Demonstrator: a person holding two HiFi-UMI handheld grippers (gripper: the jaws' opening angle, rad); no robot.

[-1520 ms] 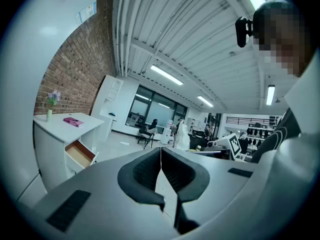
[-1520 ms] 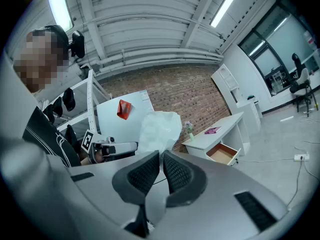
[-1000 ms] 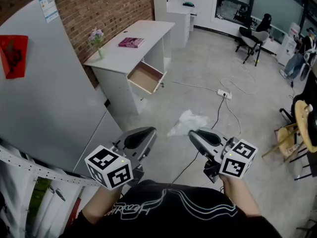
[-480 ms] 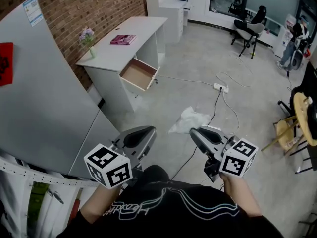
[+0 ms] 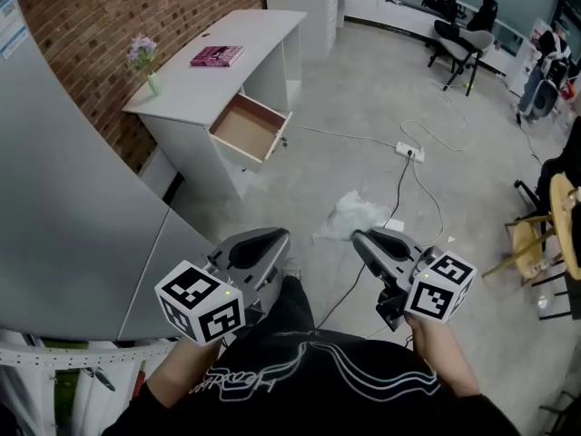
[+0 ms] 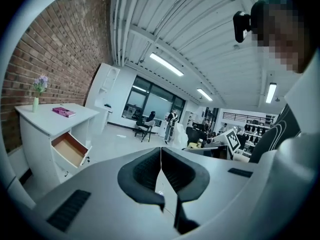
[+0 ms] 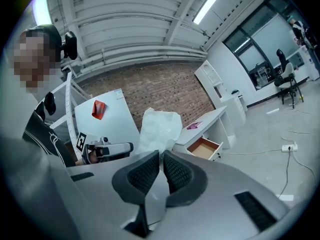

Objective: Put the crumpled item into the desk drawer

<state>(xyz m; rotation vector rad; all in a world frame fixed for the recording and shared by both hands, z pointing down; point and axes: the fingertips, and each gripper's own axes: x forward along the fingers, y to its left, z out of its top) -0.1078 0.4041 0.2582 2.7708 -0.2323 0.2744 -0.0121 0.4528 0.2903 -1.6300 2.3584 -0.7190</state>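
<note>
Right gripper [image 7: 161,156] jaws pinch the crumpled item [image 7: 160,126]; it sticks out past the tips at 12 o'clock. Left gripper [image 6: 160,151] jaws pressed together, empty. Open drawer [image 5: 247,130] at 11 o'clock.

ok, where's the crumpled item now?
The crumpled item is pinched in the right claw, head view right of centre, short of the open desk drawer.

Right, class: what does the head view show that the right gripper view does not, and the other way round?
Only the head view: the flower vase on the desk and the wooden chair. Only the right gripper view: the red item on the grey panel and the ceiling lights. Both: the open drawer, the pink book and the crumpled item pinched in the right hand-held gripper.
</note>
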